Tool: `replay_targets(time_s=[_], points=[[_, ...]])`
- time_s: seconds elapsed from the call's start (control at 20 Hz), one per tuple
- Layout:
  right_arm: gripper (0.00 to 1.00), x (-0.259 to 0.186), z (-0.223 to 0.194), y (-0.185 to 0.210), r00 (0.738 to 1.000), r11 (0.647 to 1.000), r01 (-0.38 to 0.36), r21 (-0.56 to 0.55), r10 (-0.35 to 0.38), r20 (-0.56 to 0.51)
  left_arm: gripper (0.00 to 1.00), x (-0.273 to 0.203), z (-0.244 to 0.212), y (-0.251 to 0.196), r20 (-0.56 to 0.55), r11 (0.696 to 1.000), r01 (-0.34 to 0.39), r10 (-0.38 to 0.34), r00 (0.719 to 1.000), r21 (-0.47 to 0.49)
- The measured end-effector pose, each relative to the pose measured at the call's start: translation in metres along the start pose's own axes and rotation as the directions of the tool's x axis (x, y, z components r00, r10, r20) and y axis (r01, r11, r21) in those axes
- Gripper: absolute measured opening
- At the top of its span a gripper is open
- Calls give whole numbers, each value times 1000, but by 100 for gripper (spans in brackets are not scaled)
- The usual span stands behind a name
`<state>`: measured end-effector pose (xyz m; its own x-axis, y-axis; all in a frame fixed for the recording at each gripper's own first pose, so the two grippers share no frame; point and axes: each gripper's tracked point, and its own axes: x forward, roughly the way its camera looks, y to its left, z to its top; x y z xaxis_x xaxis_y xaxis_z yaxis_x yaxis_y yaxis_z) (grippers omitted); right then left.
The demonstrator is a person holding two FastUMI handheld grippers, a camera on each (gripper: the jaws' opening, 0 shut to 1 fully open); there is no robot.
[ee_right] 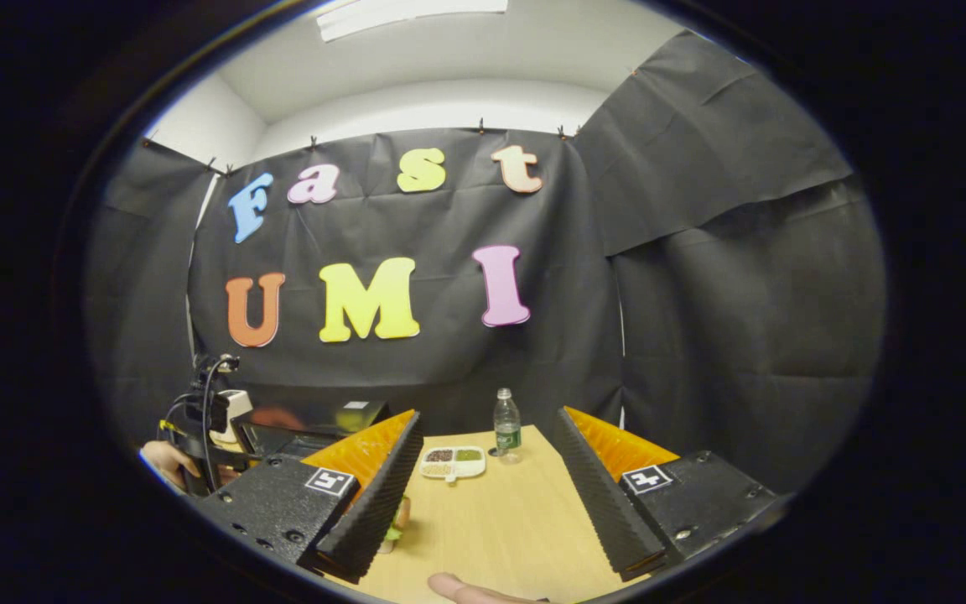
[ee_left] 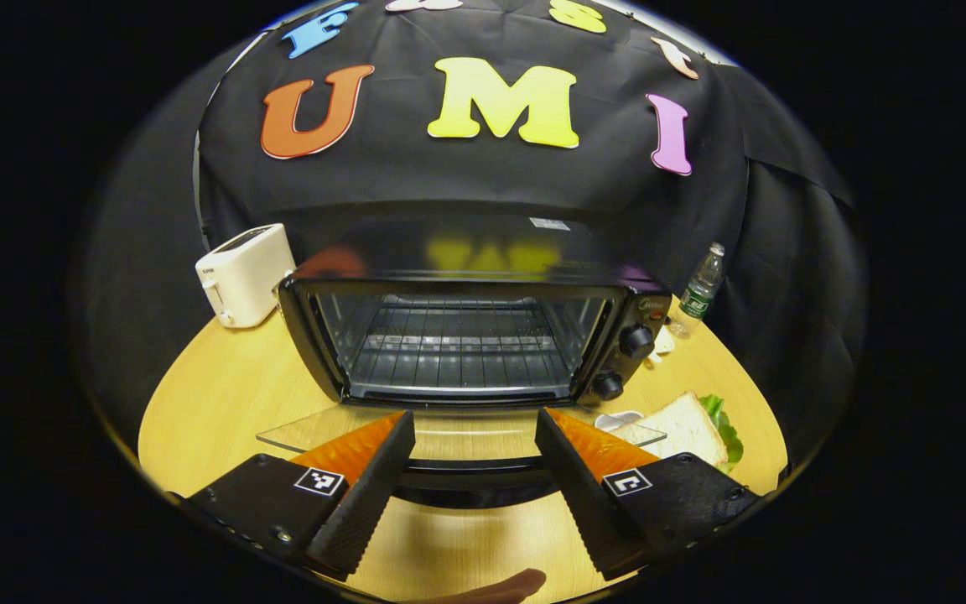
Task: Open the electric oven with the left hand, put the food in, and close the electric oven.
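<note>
The black electric oven point(ee_left: 466, 335) stands at the middle of the wooden table. Its glass door point(ee_left: 349, 429) lies folded down flat, and the wire rack inside is bare. My left gripper point(ee_left: 475, 417) is open, one finger on each side of the door's dark handle point(ee_left: 475, 485), not pressing it. A sandwich point(ee_left: 684, 426) with lettuce lies on the table right of the door. In the right gripper view my right gripper point(ee_right: 490, 414) hangs open above the table with nothing between its fingers. The sandwich point(ee_right: 395, 522) peeks out beside its left finger, and the oven point(ee_right: 315, 424) is at far left.
A white toaster point(ee_left: 244, 273) stands left of the oven and a water bottle point(ee_left: 701, 289) to its right. A small white divided dish point(ee_right: 452, 460) sits near the bottle point(ee_right: 506, 426). A hand point(ee_right: 166, 460) is at the far left. The table point(ee_right: 516, 520) ends at black cloth walls.
</note>
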<state>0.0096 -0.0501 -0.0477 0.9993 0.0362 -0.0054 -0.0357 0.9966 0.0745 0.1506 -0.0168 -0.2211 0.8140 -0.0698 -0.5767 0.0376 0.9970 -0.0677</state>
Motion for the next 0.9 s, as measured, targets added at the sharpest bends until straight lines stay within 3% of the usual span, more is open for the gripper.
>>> replay_targets(time_s=[0.6,0.9], points=[[97,3,-17,-2,998,1000,12,17,-11,-60,97,4,-79,-1,-104,1000,-7,5,995,-23],[97,11,-33,12,993,999,-39,7,40,-107,95,8,-97,3,-113,1000,-16,16,993,4]])
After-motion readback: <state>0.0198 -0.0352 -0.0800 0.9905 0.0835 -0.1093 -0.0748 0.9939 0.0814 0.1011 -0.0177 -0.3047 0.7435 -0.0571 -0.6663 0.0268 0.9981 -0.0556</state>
